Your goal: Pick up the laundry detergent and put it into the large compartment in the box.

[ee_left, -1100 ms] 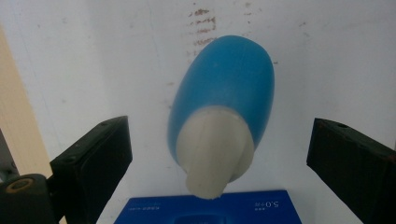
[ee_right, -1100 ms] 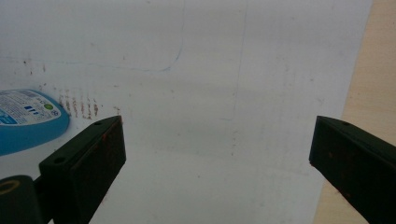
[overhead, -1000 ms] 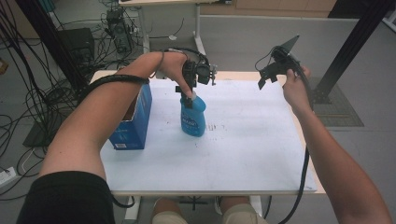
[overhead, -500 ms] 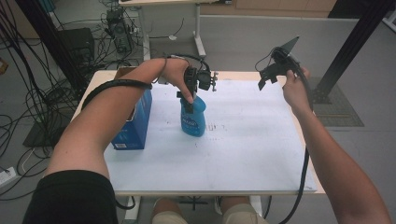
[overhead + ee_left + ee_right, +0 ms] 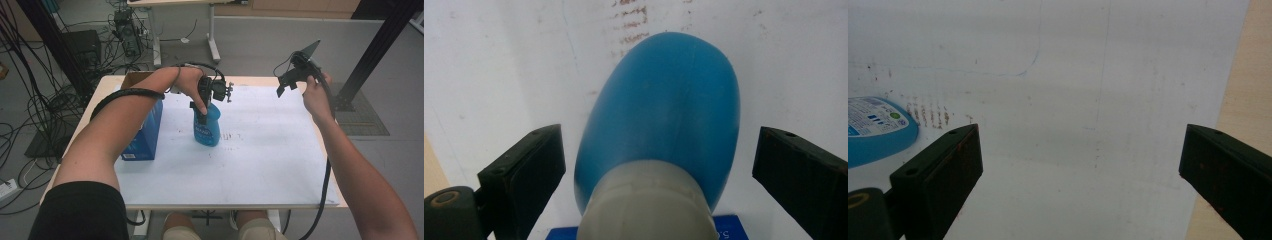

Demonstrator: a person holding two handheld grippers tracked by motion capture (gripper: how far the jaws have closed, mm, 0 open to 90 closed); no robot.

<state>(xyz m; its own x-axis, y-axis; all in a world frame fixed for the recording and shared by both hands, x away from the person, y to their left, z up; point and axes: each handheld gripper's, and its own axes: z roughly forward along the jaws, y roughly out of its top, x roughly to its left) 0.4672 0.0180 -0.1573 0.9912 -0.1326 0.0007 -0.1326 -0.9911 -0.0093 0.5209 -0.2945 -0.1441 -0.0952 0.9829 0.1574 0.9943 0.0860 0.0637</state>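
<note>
blue bottle (image 5: pixel 207 127) one, blue box (image 5: pixel 146 131) one, left gripper (image 5: pixel 659 170) jaws apart astride bottle

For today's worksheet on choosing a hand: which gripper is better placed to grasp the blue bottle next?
Left. The left gripper has its open jaws either side of the blue bottle; the right gripper is held high, away from it.

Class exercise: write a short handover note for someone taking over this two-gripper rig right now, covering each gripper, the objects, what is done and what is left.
Left gripper: open, jaws either side of the blue bottle near its pale cap, not clamped.
Right gripper: open, holding nothing, raised over the table's far right.
Bottle stands upright on the white sheet; blue box beside it at the left edge.
Done: left gripper lined up on the bottle.
Left: probably shut the jaws and lift.
</note>
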